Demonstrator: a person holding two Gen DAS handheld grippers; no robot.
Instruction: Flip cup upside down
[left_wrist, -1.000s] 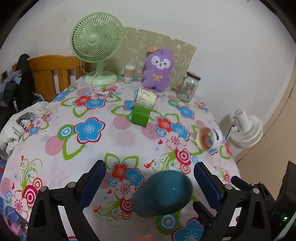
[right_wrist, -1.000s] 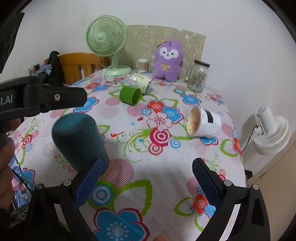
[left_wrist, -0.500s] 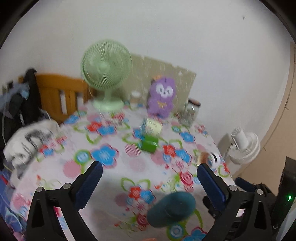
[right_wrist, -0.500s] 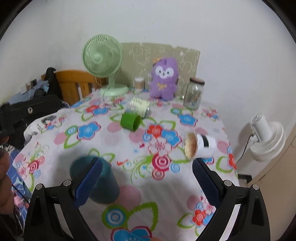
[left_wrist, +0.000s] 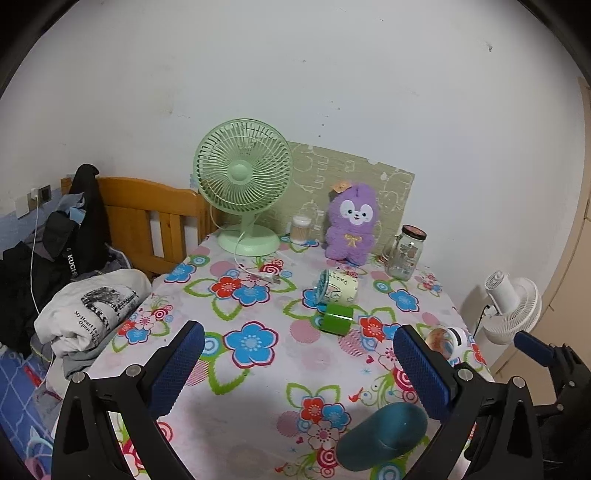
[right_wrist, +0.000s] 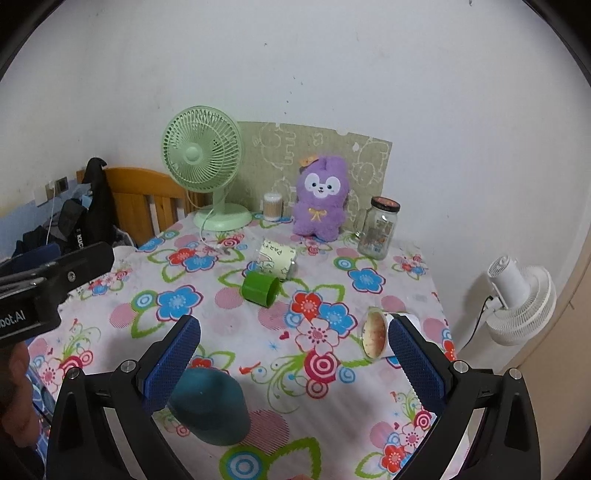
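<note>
A dark teal cup (right_wrist: 208, 404) stands upside down on the flowered tablecloth near the front edge; it also shows in the left wrist view (left_wrist: 382, 435). My left gripper (left_wrist: 297, 363) is open and empty, raised above and behind the cup. My right gripper (right_wrist: 293, 356) is open and empty, with the teal cup beside its left finger (right_wrist: 171, 360). A green cup (right_wrist: 260, 289), a cream printed cup (right_wrist: 277, 257) and a white patterned cup (right_wrist: 376, 339) lie on their sides.
At the table's back stand a green desk fan (left_wrist: 243, 184), a purple plush toy (left_wrist: 351, 223), a glass jar (left_wrist: 405, 252) and a small container (left_wrist: 301, 229). A wooden bed frame (left_wrist: 147, 218) with clothes is at left. A white fan (right_wrist: 519, 299) stands at right.
Both grippers have pulled back and risen from the table. The teal cup, close between the left fingers a second ago, now stands free and farther below.
</note>
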